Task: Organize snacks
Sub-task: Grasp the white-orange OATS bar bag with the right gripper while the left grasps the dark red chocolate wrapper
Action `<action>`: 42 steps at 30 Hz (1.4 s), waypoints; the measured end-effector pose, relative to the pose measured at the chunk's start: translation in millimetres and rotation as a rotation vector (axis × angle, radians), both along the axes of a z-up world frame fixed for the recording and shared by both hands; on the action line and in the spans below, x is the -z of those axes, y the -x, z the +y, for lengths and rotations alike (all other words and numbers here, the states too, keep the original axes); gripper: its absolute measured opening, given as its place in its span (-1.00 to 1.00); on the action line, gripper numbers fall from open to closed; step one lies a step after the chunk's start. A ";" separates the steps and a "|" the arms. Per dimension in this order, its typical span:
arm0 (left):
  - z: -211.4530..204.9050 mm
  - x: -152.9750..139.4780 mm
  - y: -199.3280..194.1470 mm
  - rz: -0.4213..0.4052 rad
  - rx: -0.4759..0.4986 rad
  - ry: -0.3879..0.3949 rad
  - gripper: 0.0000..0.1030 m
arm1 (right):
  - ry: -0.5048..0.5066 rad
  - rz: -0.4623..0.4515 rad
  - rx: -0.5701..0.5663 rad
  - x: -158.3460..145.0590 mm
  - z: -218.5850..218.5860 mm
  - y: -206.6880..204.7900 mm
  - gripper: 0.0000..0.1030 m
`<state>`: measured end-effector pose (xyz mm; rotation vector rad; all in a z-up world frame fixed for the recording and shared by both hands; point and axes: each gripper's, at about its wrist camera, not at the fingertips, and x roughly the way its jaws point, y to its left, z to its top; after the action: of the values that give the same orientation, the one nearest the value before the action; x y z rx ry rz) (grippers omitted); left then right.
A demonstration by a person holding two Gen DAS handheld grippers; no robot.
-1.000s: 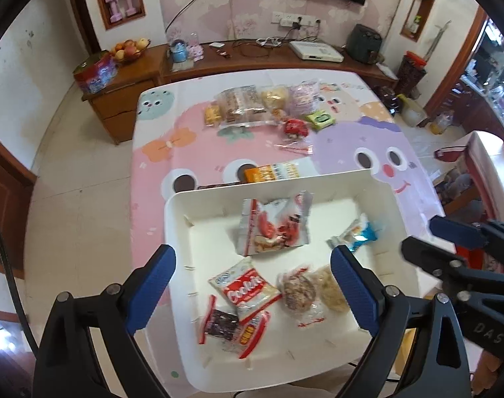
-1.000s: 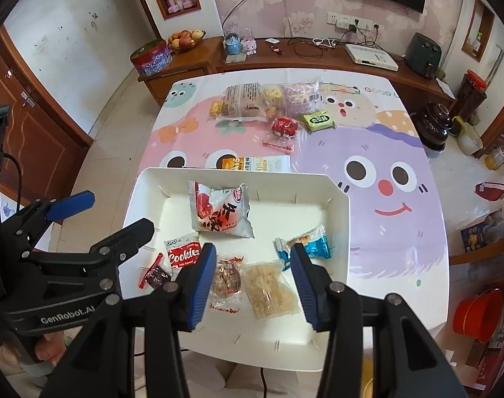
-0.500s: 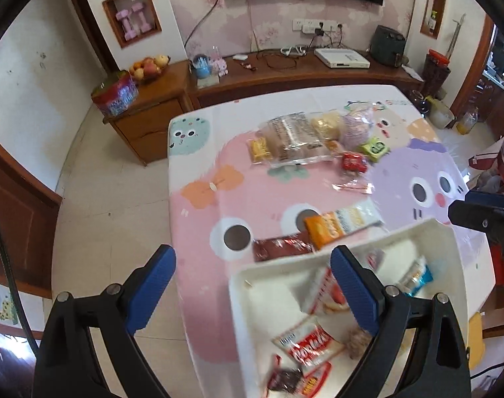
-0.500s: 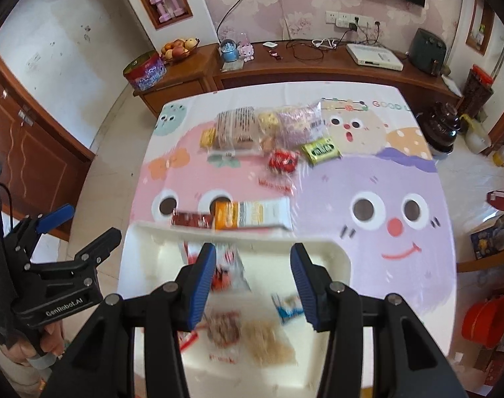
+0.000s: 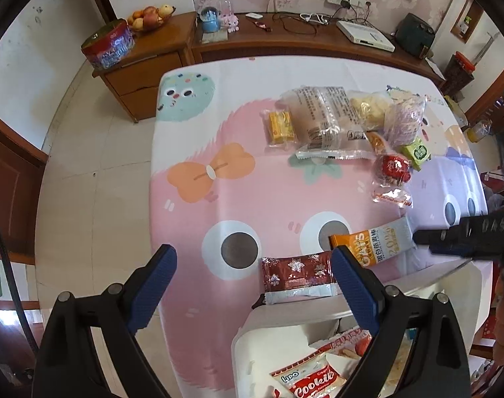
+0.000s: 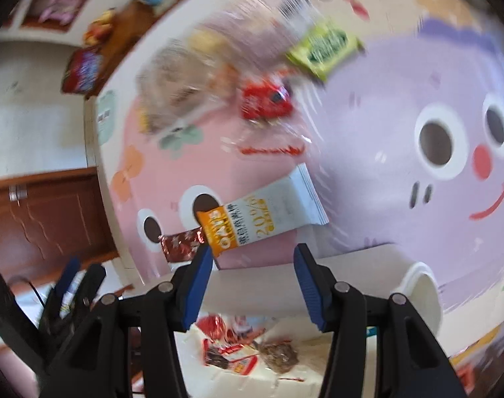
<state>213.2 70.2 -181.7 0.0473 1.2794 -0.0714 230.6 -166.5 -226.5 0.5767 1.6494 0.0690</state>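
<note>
**Status: snack sort partly done, both tongs empty**

Left gripper [image 5: 253,277]: jaws spread wide, nothing between them. Hangs over the table [image 5: 192,219] near the front edge, w/ the dark-red snowflake pkt [image 5: 298,273] just inside its right finger.

Right gripper [image 6: 250,278]: jaws spread, nothing held. Aimed at the OATS bar [image 6: 258,217], which lies flat on the table just beyond the bin's far rim. Right view is motion-blurred; fine detail unreliable.

Done so far: white bin [image 5: 285,318] at the near table edge holds several pkts, incl. a Cookies pack [image 5: 310,381] and a few red/clear wrappers.

Left to do, judging from layout:
- OATS bar and snowflake pkt, both touching or just beside the bin's far rim.
- Far cluster: yellow pkt [image 5: 280,126], clear bread bag [image 5: 325,122], green pkt [image 5: 417,152], red pkt [image 5: 393,167], plus other clear bags.

Est. progress: approx. half; more items appear outside the bin than inside.
</note>
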 end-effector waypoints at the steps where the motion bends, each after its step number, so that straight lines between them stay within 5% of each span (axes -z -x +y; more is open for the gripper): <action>1: -1.1 3.5 -0.7 0.007 0.001 0.001 0.82 | -0.007 -0.018 0.006 -1.7 1.6 -4.9 0.06; 16: 15.4 17.9 -20.5 0.025 -0.061 0.006 0.82 | -0.043 0.202 0.037 53.8 25.1 -20.1 0.11; 25: 15.3 26.4 -23.7 0.045 -0.011 0.009 0.82 | -0.024 0.151 0.126 64.7 30.2 -29.1 0.15; 32: -2.7 50.7 -34.0 0.175 0.147 -0.004 0.82 | 0.272 0.077 -0.042 55.8 78.6 -47.2 0.09; 34: -5.5 57.2 -38.5 0.226 0.150 0.016 0.82 | 0.357 0.056 -0.091 54.1 90.7 -47.3 -0.19; 42: -18.3 90.7 -44.8 0.409 0.129 0.056 0.81 | 0.287 -0.005 -0.095 50.8 79.1 -48.5 -0.31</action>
<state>258.0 52.0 -272.4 0.0694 1.6818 -0.2370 279.1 -87.4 -277.3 0.2794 1.6447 -0.0962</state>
